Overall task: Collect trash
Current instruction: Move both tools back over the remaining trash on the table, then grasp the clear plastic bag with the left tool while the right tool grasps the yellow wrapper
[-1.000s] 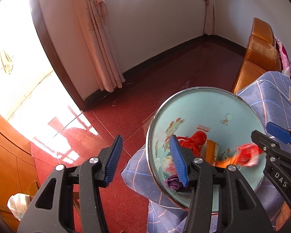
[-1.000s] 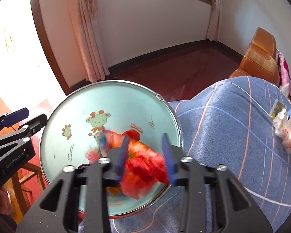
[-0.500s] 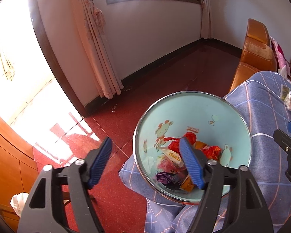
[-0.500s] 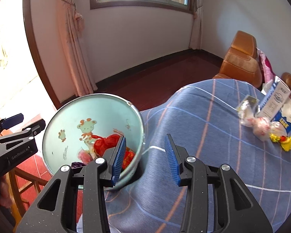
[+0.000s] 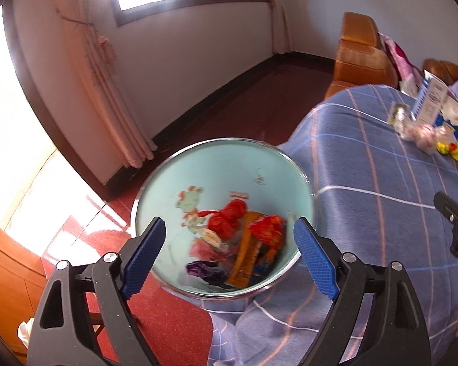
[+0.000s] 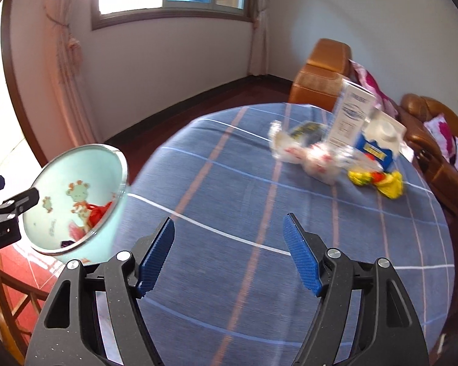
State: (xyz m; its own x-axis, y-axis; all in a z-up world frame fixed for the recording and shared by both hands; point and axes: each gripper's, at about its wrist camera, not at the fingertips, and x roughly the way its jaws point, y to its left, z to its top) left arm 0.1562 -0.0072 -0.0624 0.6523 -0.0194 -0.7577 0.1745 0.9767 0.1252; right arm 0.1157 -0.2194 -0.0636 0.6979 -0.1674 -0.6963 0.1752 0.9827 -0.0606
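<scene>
A pale blue bin (image 5: 198, 180) with cartoon prints stands at the table's left edge, holding red, orange, pink and purple wrappers (image 5: 229, 219). My left gripper (image 5: 229, 259) is open and empty just above its near rim. My right gripper (image 6: 229, 256) is open and empty over the blue checked tablecloth (image 6: 229, 183), with the bin (image 6: 61, 183) to its left. At the far side of the table lie white wrappers (image 6: 308, 158), a yellow wrapper (image 6: 378, 180), a white leaflet (image 6: 351, 116) and a blue-and-white box (image 6: 378, 143).
Orange-brown sofa seats (image 6: 320, 73) with pink cushions stand behind the table. A wooden chair (image 6: 12, 299) is at the lower left beside the bin. Red tiled floor (image 5: 168, 320) lies to the left. Curtains (image 5: 107, 91) hang on the far wall.
My right gripper let the red wrapper fall into the bin, opened wide and swung right over the table. My left gripper opened wider and drew back from the bin.
</scene>
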